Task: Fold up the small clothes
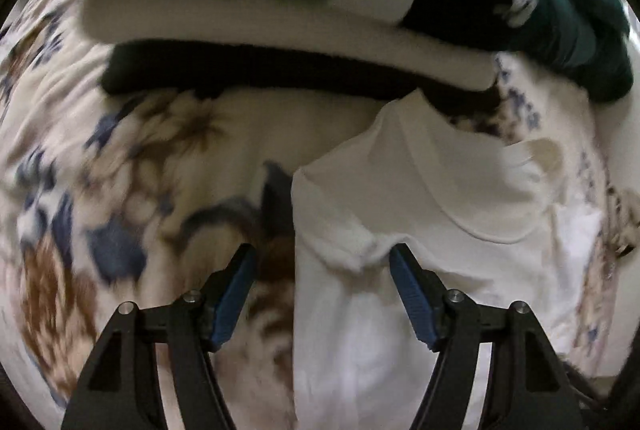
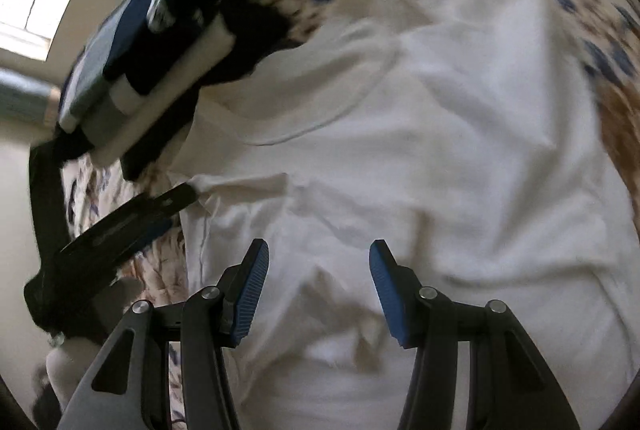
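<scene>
While both of my tools hang over the white cotton T-shirt (image 2: 440, 150), I judge that I am at the start of a fold: the garment lies spread on the floral bedspread in cream, blue and brown (image 1: 120, 170), collar seam showing, with nothing doubled over yet as far as I can see.

My left gripper (image 1: 322, 254) has its jaws standing well apart, straddling the shirt's near side edge where a small rumple of sleeve or hem bunches between them; one finger is over the bedspread, the other over white cloth. In the right wrist view that same tool comes in from the left at the shirt's edge. My right gripper (image 2: 318, 250) also has its jaws apart and empty, above the wrinkled middle of the body.

Toward the far edge of the bed sits a stack of folded clothes in black, cream, grey and teal (image 1: 320, 10), just beyond the shirt's collar and touching or nearly touching it; I cannot tell which.

Next, I think, each tool needs to close on a single layer at the shirt's edge and carry it across. Both views are blurred, so I would settle first before pinching, and keep clear of the stack.
</scene>
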Demonstrator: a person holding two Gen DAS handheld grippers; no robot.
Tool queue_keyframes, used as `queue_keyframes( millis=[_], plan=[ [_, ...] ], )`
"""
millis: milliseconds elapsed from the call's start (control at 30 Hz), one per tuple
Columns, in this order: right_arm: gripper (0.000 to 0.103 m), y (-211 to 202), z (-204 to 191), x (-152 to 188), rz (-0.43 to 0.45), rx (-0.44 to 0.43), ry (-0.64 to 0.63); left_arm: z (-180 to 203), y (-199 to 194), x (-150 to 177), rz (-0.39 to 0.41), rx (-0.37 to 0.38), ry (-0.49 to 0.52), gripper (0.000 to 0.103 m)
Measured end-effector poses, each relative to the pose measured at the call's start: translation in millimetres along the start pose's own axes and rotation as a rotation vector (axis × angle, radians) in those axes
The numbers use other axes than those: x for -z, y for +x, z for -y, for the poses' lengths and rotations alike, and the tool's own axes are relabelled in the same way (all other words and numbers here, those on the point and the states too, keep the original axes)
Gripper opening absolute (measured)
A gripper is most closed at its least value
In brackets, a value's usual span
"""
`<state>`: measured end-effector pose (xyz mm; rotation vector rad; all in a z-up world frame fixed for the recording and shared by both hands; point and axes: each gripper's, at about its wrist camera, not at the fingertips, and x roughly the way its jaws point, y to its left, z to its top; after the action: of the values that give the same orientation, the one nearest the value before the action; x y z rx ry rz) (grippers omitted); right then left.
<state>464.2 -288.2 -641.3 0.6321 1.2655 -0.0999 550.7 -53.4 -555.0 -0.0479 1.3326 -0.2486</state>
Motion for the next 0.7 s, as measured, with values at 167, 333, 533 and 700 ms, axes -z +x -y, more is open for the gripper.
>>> queue_keyframes(
  millis=[167,333,533,700],
  plan=[
    [0.055,18,-14,18,-0.142,0.150,-0.207,-3,10,1,-0.011,-0.015,0.044,0.067],
    [0.055,5,6,65,-0.251,0.250,-0.277,-4,12,3,-0.012,0.000,0.029,0.067],
    [0.055,-29,5,54,-0.156,0.236,-0.166,-14,-29,5,0.044,0.011,-0.022,0.067],
    [0.055,-8,-17,6,-0.080,0.192,-0.128,-12,-27,18,0.057,-0.045,0.031,0.067]
  ],
)
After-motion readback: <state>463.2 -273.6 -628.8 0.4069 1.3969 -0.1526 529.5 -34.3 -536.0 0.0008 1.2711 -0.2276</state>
